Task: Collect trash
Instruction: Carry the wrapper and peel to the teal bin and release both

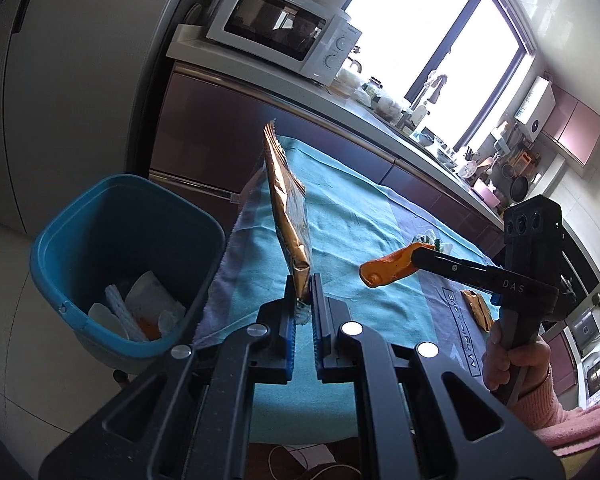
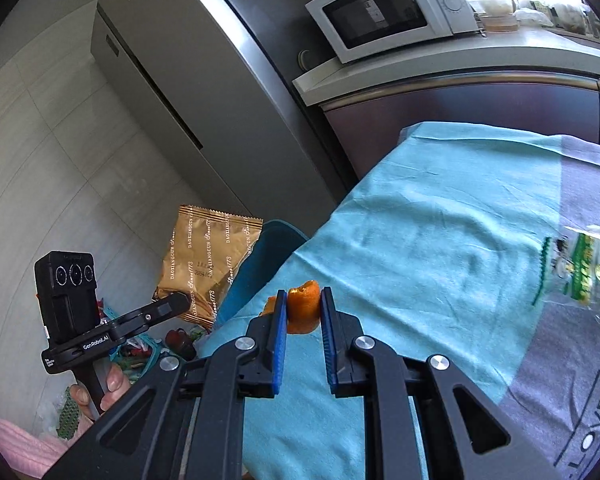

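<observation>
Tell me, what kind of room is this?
Most likely a home kitchen: a microwave sits on a long counter crowded with jars and utensils under a window, and a tall fridge stands nearby.

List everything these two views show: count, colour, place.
gold wrapper: one, gold, held in the left gripper
orange peel: one, orange, held in the right gripper
bin: one, blue, beside the table, trash inside
clear wrapper: one, clear with green print, on the cloth
cloth: one, teal and grey, over the table
microwave: one, white, on the counter
left gripper: one, black, shut on the wrapper
right gripper: one, black, shut on the peel
</observation>
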Tool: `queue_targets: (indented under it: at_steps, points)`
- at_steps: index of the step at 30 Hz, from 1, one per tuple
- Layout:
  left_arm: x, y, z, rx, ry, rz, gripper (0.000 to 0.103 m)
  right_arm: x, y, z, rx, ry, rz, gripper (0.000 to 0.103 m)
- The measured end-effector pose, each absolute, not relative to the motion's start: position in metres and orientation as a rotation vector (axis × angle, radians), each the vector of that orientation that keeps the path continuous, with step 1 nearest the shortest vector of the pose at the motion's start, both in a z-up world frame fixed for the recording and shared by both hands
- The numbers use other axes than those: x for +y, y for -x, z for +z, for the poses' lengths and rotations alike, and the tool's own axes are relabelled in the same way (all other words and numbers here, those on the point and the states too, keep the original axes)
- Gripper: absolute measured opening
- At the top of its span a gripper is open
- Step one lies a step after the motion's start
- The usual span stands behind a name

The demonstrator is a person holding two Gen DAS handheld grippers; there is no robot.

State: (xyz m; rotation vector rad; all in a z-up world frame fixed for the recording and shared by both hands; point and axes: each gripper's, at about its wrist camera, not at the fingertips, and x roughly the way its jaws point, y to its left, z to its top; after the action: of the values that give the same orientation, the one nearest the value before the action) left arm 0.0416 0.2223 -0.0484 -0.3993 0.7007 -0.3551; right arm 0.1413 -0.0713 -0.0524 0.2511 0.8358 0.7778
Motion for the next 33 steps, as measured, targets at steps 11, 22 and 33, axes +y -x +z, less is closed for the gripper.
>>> queue_targets:
  at_steps: [11, 22, 33]
  points:
    - [0.259, -0.037, -0.049, 0.696, 0.397, -0.242, 0.007, -0.016, -0.157, -0.047, 0.848, -0.208, 0.856, 0.015]
    - [0.293, -0.057, -0.070, 0.750, 0.411, -0.141, 0.007, 0.046, -0.184, -0.059, 0.901, -0.148, 0.885, 0.015]
    - [0.298, -0.089, -0.106, 0.843, 0.411, -0.085, 0.007, 0.090, -0.206, -0.082, 0.973, -0.104, 0.860, 0.015]
